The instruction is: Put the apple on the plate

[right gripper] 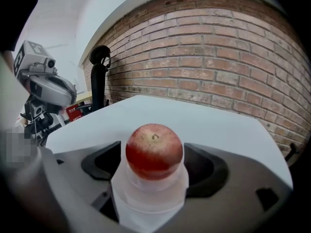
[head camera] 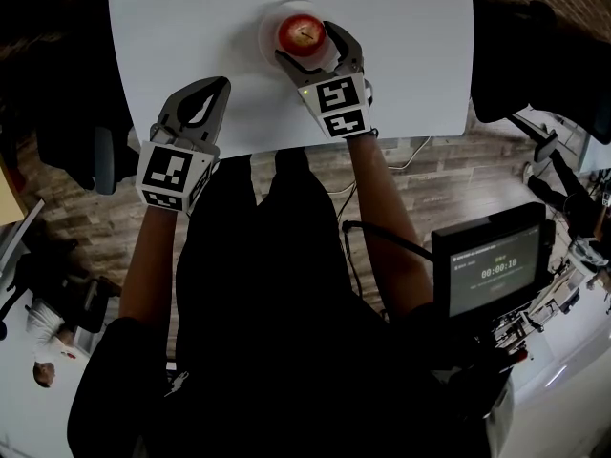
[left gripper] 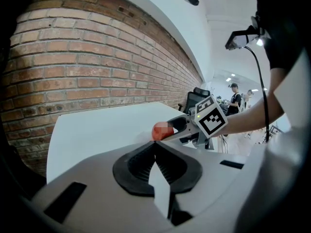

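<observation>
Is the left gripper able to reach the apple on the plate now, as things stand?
Probably not cleanly: the right gripper stands with open jaws on both sides of the apple on its plate, blocking the left gripper.

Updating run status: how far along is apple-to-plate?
Done: the apple sits on the plate. In hand: the right gripper straddles it, jaws apart, not pressing. Remaining: probably just backing the right gripper clear. The left gripper idles, jaws together, at the table edge.
</observation>
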Demonstrator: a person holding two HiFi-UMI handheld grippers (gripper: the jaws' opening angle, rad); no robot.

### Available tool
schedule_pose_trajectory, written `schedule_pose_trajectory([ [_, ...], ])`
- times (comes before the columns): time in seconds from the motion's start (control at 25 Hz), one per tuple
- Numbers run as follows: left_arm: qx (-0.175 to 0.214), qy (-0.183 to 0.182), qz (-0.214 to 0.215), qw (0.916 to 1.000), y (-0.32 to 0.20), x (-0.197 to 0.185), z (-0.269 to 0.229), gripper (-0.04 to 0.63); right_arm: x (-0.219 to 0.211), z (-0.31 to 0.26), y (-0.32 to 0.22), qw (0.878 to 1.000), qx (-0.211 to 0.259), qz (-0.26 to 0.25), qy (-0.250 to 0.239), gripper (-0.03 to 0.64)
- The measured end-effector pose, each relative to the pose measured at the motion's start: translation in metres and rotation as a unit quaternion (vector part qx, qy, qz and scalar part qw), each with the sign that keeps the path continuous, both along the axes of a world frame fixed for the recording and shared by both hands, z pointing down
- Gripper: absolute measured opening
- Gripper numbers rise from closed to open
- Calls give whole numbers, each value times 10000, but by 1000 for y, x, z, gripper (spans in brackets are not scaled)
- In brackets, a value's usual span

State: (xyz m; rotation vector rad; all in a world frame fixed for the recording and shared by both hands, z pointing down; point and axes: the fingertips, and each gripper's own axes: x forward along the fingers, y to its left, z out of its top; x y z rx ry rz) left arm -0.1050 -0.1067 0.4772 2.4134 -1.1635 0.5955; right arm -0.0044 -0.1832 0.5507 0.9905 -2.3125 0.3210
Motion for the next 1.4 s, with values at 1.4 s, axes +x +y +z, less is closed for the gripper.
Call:
schedule_pose_trajectory([
  [1.4,94,6,104,9999,-13,4,3,8,8,-2,-7,9997,94,240,56,383],
])
